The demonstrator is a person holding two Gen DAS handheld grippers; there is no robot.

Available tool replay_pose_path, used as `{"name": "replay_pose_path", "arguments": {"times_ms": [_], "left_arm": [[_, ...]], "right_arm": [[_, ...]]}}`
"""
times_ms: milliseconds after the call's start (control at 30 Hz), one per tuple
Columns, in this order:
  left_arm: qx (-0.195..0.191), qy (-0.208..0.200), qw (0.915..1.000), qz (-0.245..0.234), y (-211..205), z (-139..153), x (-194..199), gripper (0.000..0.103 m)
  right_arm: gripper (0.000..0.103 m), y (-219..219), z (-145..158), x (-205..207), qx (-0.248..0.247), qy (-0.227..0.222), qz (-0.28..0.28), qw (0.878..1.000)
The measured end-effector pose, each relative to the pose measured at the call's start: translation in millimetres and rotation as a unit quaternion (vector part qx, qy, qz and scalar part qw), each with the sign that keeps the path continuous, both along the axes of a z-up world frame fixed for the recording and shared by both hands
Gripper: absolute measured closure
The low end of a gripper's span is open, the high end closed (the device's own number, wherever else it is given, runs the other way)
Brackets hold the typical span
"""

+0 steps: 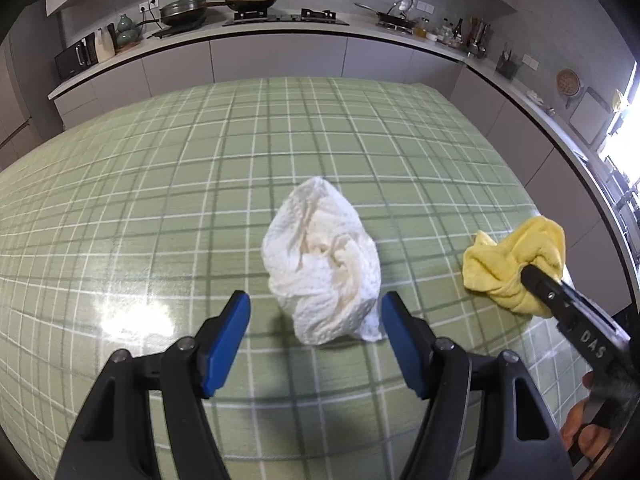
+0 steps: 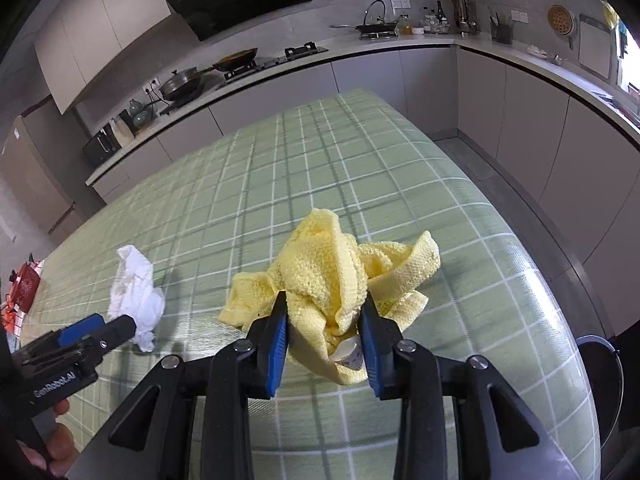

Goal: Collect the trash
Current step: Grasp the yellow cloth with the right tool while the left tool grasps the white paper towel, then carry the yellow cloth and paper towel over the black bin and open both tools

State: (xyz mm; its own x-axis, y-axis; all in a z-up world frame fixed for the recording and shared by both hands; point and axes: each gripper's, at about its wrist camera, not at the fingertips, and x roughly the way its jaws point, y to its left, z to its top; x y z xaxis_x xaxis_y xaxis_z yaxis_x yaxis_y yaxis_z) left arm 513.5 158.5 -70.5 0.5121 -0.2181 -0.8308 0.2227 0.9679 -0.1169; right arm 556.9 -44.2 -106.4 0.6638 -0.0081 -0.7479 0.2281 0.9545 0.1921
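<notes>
A crumpled white paper towel [image 1: 324, 260] lies on the green checked tablecloth [image 1: 160, 184]. My left gripper [image 1: 316, 308] is open, its blue pads on either side of the towel's near end, not touching it. The towel also shows in the right wrist view [image 2: 136, 296], with the left gripper [image 2: 100, 330] next to it. My right gripper [image 2: 324, 312] is shut on a crumpled yellow cloth [image 2: 332, 268], which rests on the table; a small white label hangs between the pads. In the left wrist view the yellow cloth [image 1: 516, 256] sits at the right with the right gripper's finger on it.
The table's right edge [image 2: 560, 280] drops to a grey floor. A red item [image 2: 24, 288] lies at the table's far left. A dark round stool [image 2: 604, 364] stands by the near right corner. Kitchen counters with pans run along the back wall.
</notes>
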Motion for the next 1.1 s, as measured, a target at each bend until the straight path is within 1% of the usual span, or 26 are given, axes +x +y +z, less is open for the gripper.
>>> {"name": "replay_pose_path", "arguments": {"times_ms": [133, 300, 400, 433, 467, 500, 533, 567, 600, 700, 967, 1100], "left_arm": [[0.004, 0.006, 1.0, -0.005, -15, -2, 14, 0.034], [0.007, 0.008, 0.9999, -0.004, -26, -8, 26, 0.034], [-0.003, 0.013, 0.9999, -0.009, -31, -14, 34, 0.034], [-0.001, 0.007, 0.9999, -0.01, -32, -14, 34, 0.036], [-0.002, 0.005, 0.9999, -0.013, -33, -15, 35, 0.04], [-0.004, 0.002, 0.9999, -0.016, -31, -15, 34, 0.049], [-0.003, 0.0, 0.9999, -0.015, -27, -16, 32, 0.052], [-0.007, -0.001, 0.9999, -0.014, -27, -16, 33, 0.059], [-0.009, 0.0, 0.9999, -0.014, -25, -16, 33, 0.064], [-0.018, 0.002, 0.9997, -0.014, -18, -14, 29, 0.068], [-0.015, -0.01, 0.9996, -0.02, -4, -1, -2, 0.069], [-0.01, -0.002, 0.9998, -0.019, 3, -5, -16, 0.069]], "right_arm": [[0.067, -1, -1, 1, -0.001, 0.001, -0.001, 1.0], [0.061, -2, -3, 4, 0.008, 0.004, -0.004, 1.0], [0.06, -5, -4, 5, 0.014, 0.005, -0.006, 1.0], [0.06, -5, -4, 5, 0.015, 0.006, -0.006, 1.0], [0.06, -5, -4, 6, 0.017, 0.006, -0.006, 1.0], [0.06, -6, -4, 7, 0.018, 0.007, -0.005, 1.0], [0.06, -6, -4, 8, 0.018, 0.009, -0.004, 1.0], [0.06, -6, -4, 9, 0.017, 0.009, -0.003, 1.0], [0.061, -6, -3, 9, 0.017, 0.009, -0.002, 1.0], [0.065, -6, -2, 8, 0.021, 0.007, -0.001, 1.0], [0.066, 4, 7, -4, 0.018, -0.002, 0.013, 1.0], [0.066, 9, 6, -11, 0.015, 0.003, 0.021, 1.0]]}}
